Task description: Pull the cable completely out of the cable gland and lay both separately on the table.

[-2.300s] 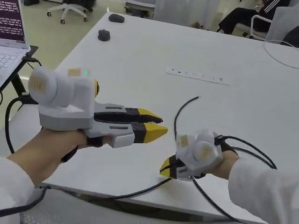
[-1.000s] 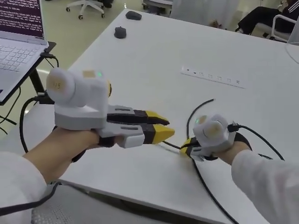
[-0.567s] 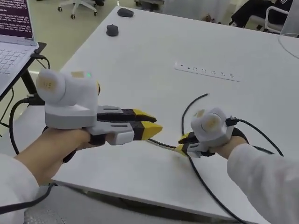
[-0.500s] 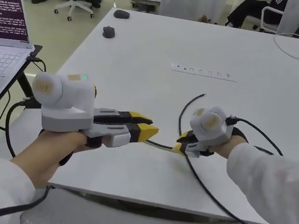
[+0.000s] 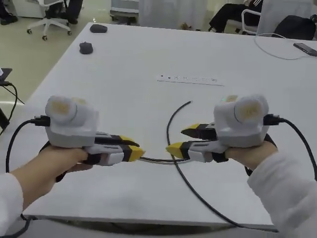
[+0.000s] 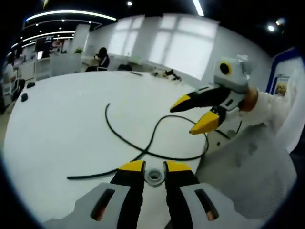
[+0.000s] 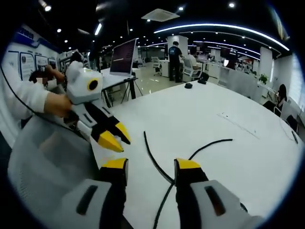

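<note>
The right claw had let go of the cable and stood released above it. The cable lay loose by the near edge of the desk. The left claw remained clenched on the cable gland, which appeared freed. The gland was yet to be laid down.

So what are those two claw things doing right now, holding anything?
Left gripper: closed on the cable gland.
Right gripper: open, holding nothing.
</note>
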